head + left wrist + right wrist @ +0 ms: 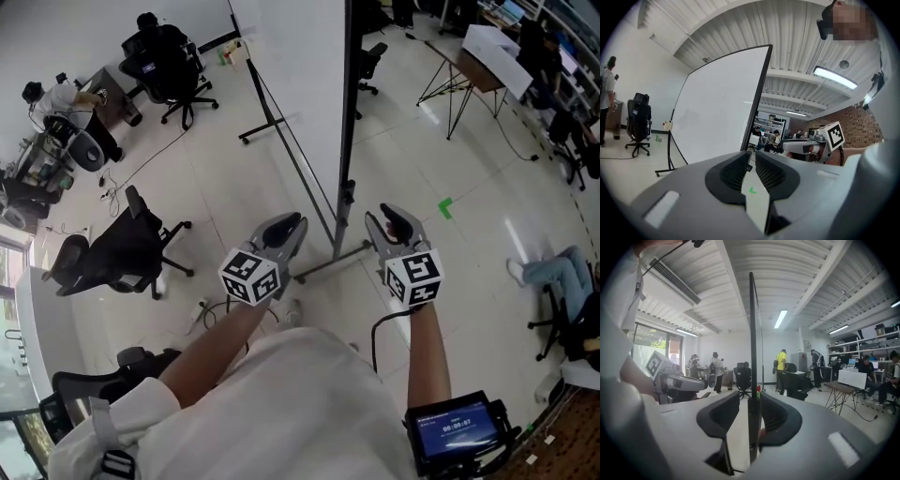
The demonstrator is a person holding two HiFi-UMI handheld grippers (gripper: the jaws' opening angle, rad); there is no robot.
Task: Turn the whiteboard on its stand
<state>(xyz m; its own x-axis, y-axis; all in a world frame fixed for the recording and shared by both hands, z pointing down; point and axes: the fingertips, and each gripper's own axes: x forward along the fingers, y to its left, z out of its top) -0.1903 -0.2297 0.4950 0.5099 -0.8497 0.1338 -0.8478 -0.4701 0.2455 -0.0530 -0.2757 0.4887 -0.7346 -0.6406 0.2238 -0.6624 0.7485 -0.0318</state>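
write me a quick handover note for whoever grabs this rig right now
Left gripper: jaws slightly apart, empty, on the whiteboard's white-face side.
Right gripper: open, the board's near edge between its jaws, not clamped.
Whiteboard upright on its stand, edge-on to the person.
Done: no telling whether it is turned yet.
Left to do: probably grip the edge and swing the board round.

Left claw point(296, 223) and right claw point(388, 216): light grey moulded shells with black ribbed pads inside. Left marker cube point(251, 276) and right marker cube point(413, 276) are white, printed with black squares. White shirt point(281, 403), loose sleeves. Thin black cable point(374, 339) runs below the right claw. Black-cased device point(457, 429) with lit blue screen on right wrist. Grey strap with dark buckle point(114, 461) near left.
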